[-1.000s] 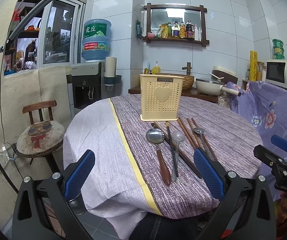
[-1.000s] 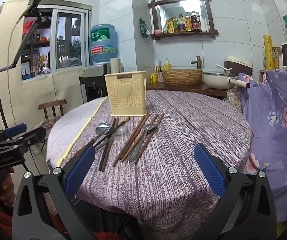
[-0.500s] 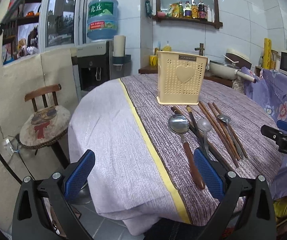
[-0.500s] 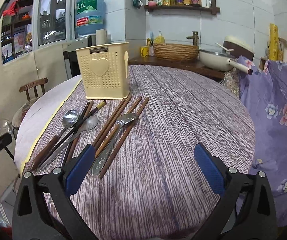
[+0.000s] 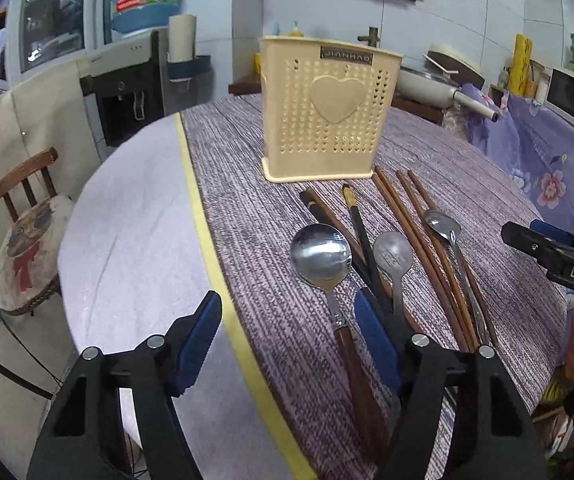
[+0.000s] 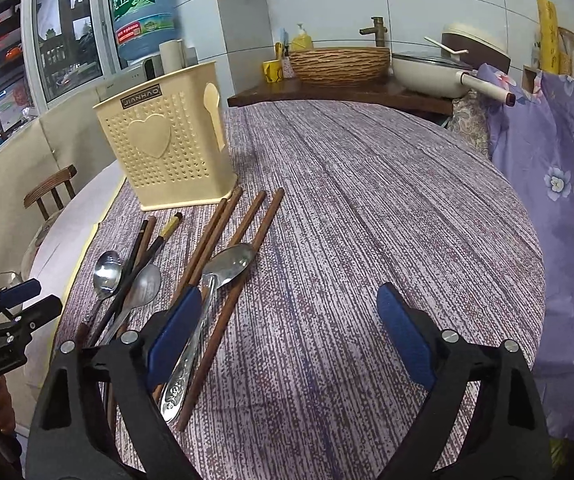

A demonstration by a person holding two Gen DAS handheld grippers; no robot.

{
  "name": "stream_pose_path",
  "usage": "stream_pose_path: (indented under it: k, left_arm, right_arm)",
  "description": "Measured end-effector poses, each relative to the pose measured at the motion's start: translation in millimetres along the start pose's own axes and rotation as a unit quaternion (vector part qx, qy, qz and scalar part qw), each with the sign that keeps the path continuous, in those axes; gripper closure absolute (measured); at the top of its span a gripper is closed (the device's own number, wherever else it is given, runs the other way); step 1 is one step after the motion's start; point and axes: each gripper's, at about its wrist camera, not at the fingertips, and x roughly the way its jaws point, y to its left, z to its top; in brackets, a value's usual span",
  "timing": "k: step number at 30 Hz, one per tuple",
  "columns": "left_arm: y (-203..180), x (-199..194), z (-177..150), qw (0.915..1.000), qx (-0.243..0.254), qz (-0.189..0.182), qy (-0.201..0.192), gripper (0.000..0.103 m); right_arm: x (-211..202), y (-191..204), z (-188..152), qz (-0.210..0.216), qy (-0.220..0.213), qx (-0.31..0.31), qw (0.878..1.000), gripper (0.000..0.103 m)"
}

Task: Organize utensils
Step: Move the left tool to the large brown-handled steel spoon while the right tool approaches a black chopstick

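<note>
A cream perforated utensil holder [image 5: 329, 116] [image 6: 163, 148] stands upright on the round table. In front of it lie a wooden-handled spoon [image 5: 321, 256] [image 6: 107, 274], a small steel spoon [image 5: 393, 254], a long steel spoon [image 6: 229, 266] [image 5: 443, 224], dark chopsticks [image 5: 361, 236] and brown chopsticks [image 6: 247, 232]. My left gripper [image 5: 287, 312] hovers over the near end of the wooden-handled spoon. Its jaws are closing, and the spoon's neck sits just inside the right finger, untouched. My right gripper [image 6: 287, 300] hangs over the cloth with its jaws closing slightly. Its left finger is above the long steel spoon's handle.
A yellow stripe [image 5: 207, 232] splits the tablecloth, pale on the left and purple on the right. A wooden chair [image 5: 27, 240] stands left of the table. Floral purple fabric [image 6: 559, 184] hangs on the right. A counter with a woven basket [image 6: 339, 64] and a pan is behind.
Both grippers have come forward over the table toward the utensils and tipped further down. The left jaws have narrowed noticeably, the right ones a little.
</note>
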Motion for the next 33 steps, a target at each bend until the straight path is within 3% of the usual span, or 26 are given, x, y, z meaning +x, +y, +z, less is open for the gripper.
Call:
stream_pose_path:
  k: [12, 24, 29, 33]
  left_arm:
    - [-18.1, 36.9, 9.1, 0.9961, 0.043, 0.009, 0.077, 0.044]
    - [-29.4, 61.5, 35.8, 0.995, 0.026, 0.023, 0.094, 0.046]
    - [-30.5, 63.0, 38.3, 0.9949, 0.017, 0.03, 0.095, 0.055]
    - [-28.7, 62.6, 38.4, 0.995, 0.011, 0.027, 0.095, 0.056]
  right_arm:
    - [-2.4, 2.2, 3.9, 0.004, -0.007, -0.002, 1.0, 0.014]
    - [3.7, 1.0, 5.7, 0.006, 0.005, 0.009, 1.0, 0.014]
    - [9.9, 8.5, 11.0, 0.004, 0.007, 0.0, 1.0, 0.014]
    - [16.8, 17.8, 19.6, 0.013, 0.015, 0.006, 1.0, 0.014]
